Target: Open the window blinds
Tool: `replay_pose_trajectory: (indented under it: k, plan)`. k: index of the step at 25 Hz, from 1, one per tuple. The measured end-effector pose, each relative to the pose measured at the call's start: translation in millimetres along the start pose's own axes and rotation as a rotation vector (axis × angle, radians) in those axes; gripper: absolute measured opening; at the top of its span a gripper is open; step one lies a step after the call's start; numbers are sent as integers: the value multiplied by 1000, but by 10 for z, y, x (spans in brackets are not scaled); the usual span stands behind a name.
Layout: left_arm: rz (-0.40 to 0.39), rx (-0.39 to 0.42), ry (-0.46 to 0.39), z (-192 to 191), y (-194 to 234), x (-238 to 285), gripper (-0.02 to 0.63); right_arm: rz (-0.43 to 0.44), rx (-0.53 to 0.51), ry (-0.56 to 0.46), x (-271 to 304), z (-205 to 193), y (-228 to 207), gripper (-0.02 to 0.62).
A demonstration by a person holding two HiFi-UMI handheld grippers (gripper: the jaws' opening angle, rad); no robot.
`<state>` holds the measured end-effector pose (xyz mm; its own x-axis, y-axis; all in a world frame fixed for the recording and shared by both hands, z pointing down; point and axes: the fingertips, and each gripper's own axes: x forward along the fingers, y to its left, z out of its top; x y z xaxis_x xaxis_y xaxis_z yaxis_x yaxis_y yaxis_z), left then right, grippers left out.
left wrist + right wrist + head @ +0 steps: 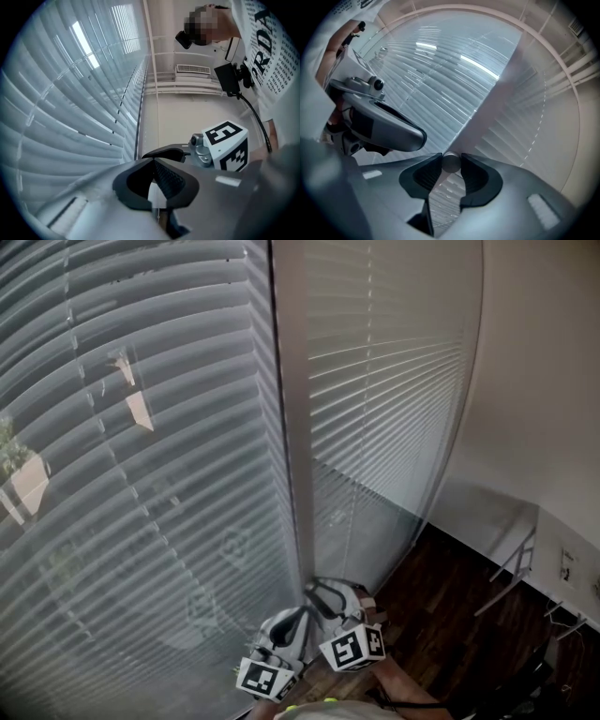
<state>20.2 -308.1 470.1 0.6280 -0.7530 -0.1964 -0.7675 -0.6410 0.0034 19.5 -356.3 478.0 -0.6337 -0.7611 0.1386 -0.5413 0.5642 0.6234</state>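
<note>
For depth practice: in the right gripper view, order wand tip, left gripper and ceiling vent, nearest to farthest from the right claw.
1. Wand tip: in the right claw.
2. Left gripper: close at left.
3. Ceiling vent: far, top right.

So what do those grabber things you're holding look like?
The left gripper and right gripper are smooth grey shells, each with two black textured jaws. Each carries a white cube with black square markers. The person wears a white shirt with black print.

Dark floor, perhaps a rack
</note>
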Motion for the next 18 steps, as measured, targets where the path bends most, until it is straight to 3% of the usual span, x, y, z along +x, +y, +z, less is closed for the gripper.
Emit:
replay_pose_trajectory:
  k: [18]
  plan:
    - [-14, -8, 9, 51, 5, -29, -8, 16, 25, -11, 1, 69, -49, 124]
